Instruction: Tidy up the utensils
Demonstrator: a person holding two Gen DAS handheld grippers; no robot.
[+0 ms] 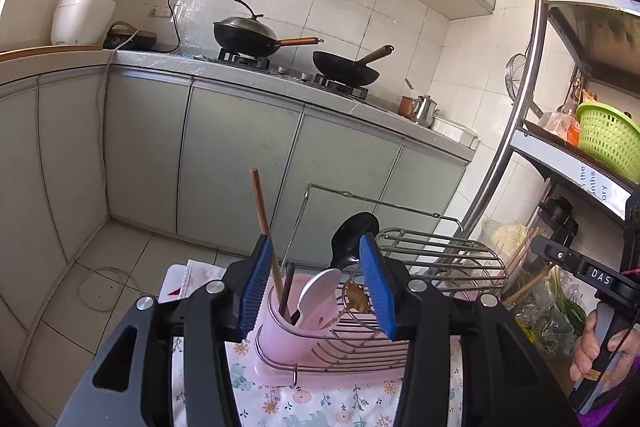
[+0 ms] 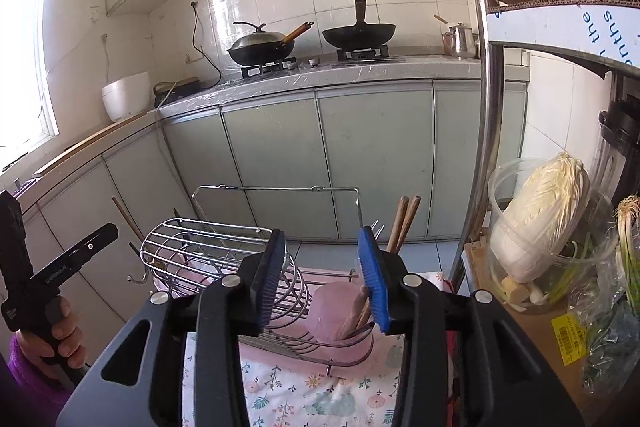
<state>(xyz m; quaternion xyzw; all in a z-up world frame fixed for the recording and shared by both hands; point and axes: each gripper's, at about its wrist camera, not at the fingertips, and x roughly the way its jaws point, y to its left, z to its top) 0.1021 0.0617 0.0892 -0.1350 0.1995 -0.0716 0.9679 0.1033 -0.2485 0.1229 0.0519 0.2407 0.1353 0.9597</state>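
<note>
- Your pink holder point(image 1: 280, 327) in the wire dish rack point(image 1: 352, 343) carries two brown chopsticks point(image 1: 262, 211), one white spoon point(image 1: 318, 297) and one black ladle point(image 1: 354, 233).
- At the rack's other end, a pink cup point(image 2: 332, 311) holds two chopsticks point(image 2: 404, 223).
- The jaws of your left gripper point(image 1: 320, 291) and right gripper point(image 2: 324, 279) are both spread, grasping nothing.
- Two woks point(image 2: 262, 49) sit on the far counter point(image 2: 360, 73).

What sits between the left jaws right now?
In the left wrist view, the open left gripper frames the pink holder with a white spoon, black ladle and wooden chopstick; none is gripped.
</note>
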